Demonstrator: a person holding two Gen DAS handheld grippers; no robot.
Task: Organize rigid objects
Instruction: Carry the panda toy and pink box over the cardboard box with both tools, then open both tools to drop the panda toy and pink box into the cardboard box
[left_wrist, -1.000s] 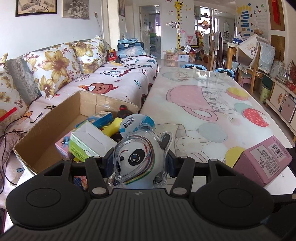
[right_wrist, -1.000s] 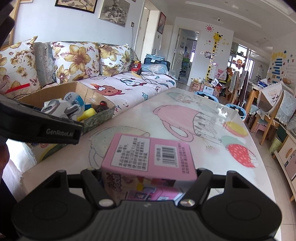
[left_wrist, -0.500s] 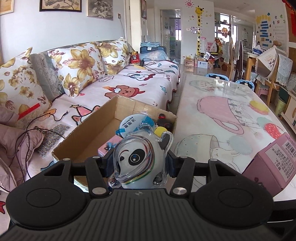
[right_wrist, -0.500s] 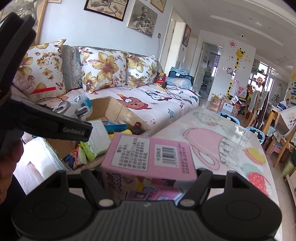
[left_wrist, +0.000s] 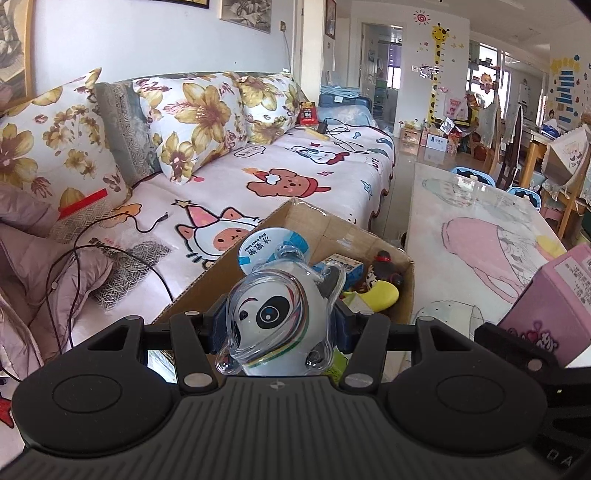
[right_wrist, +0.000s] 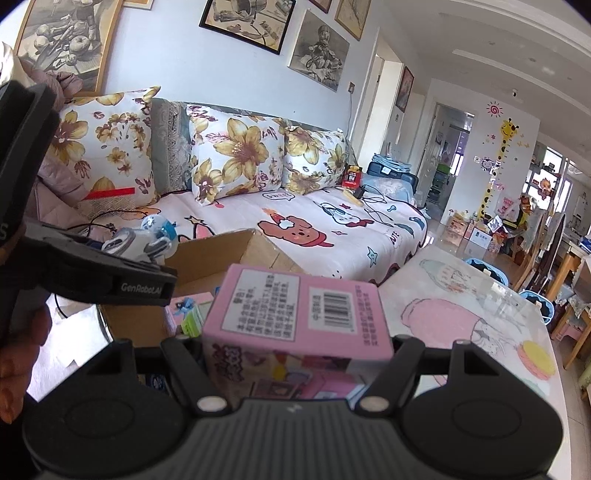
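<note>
Up front in the left wrist view, the left gripper (left_wrist: 279, 326) pinched one panda toy (left_wrist: 275, 321) in a clear shell, the toy upright between the fingers and held above the near end of one open cardboard box (left_wrist: 373, 240). Inside the box lay a yellow toy (left_wrist: 380, 295), a dark figure (left_wrist: 384, 258) and a small carton (left_wrist: 341, 263), packed close. The box stood between one sofa (left_wrist: 280, 173) and one table (left_wrist: 469, 236). At the right edge a pink box (left_wrist: 550, 295) showed, gripped by the other tool.

Next, in the right wrist view, the right gripper (right_wrist: 297, 363) clamped that single pink box (right_wrist: 295, 314) by its sides, label and barcode facing up, held over the cardboard box (right_wrist: 221, 251) edge. To the left, the left gripper (right_wrist: 125, 284) carried the panda toy (right_wrist: 142, 240) over the sofa side. Three flowered cushions (right_wrist: 236, 162) lined the sofa back.
</note>
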